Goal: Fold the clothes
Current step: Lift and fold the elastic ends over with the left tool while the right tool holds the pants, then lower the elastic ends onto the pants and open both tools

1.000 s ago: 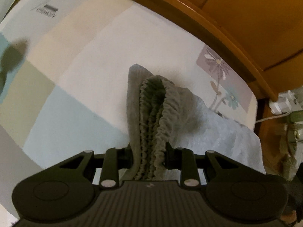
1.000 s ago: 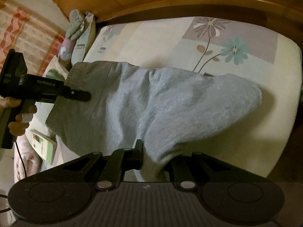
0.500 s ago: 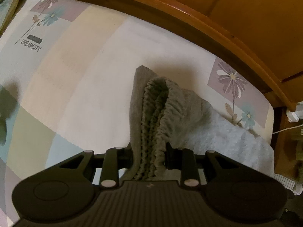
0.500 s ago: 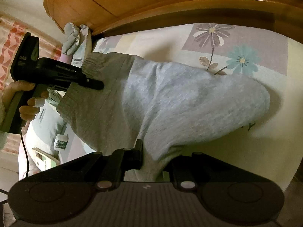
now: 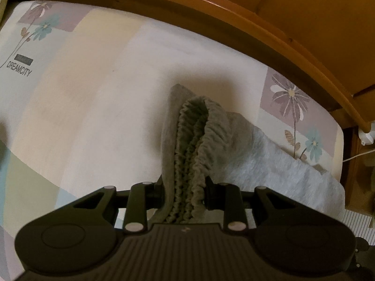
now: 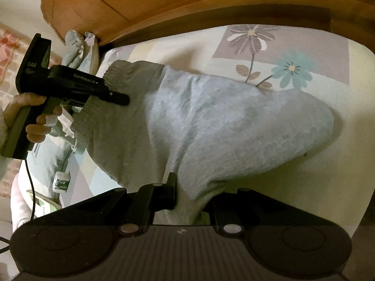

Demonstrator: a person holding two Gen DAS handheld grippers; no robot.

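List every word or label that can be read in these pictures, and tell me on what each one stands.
"DREAMCITY": printed on the bed sheet, below a small dark box whose text is too blurred to read.
"DAS": on the left hand-held gripper, at its rear.
"GenRobot AI": apparently, along the same gripper's body; blurred.
Small white jar: green label, unreadable.

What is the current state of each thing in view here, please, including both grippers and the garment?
Left gripper: shut on the grey garment's gathered elastic waistband.
Right gripper: shut on the garment's other end.
Grey garment: held up between both grippers, sagging in the middle above the bed sheet.
Small white jar: upright on the bed, lid on.
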